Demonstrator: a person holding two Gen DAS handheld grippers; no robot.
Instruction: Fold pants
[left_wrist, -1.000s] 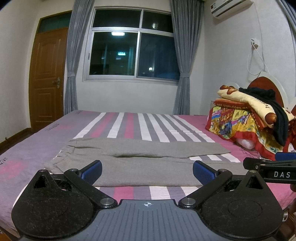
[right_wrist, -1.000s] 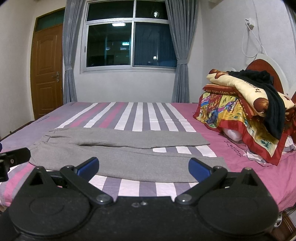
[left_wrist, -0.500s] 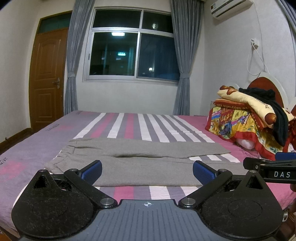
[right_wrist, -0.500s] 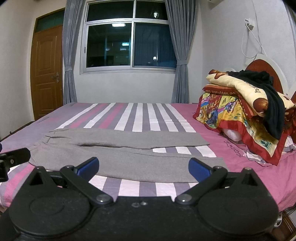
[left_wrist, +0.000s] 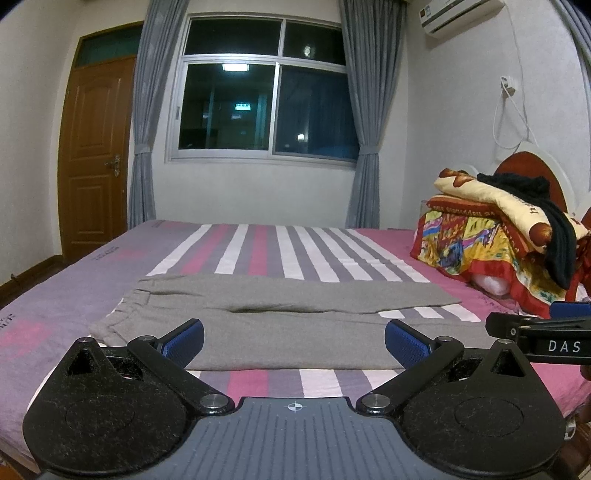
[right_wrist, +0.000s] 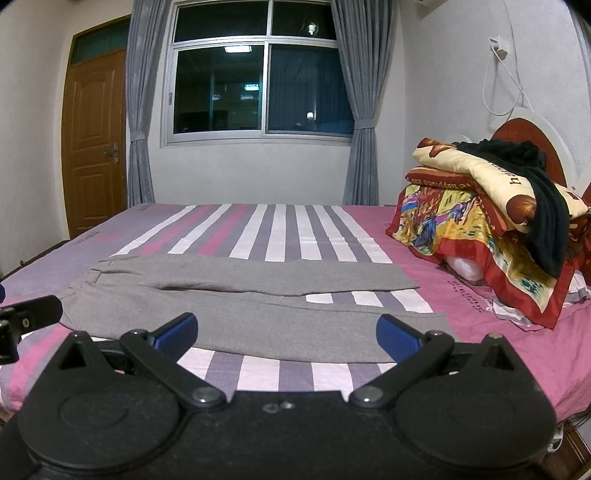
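Behind the left gripper (left_wrist: 294, 341), the pants' (left_wrist: 280, 317) near hem hides.

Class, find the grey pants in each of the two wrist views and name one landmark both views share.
Left wrist view: the grey pants lie flat across the striped bed, centre, beyond the open left gripper.
Right wrist view: the pants lie centre-left, beyond the open right gripper.
Shared landmark: the window.
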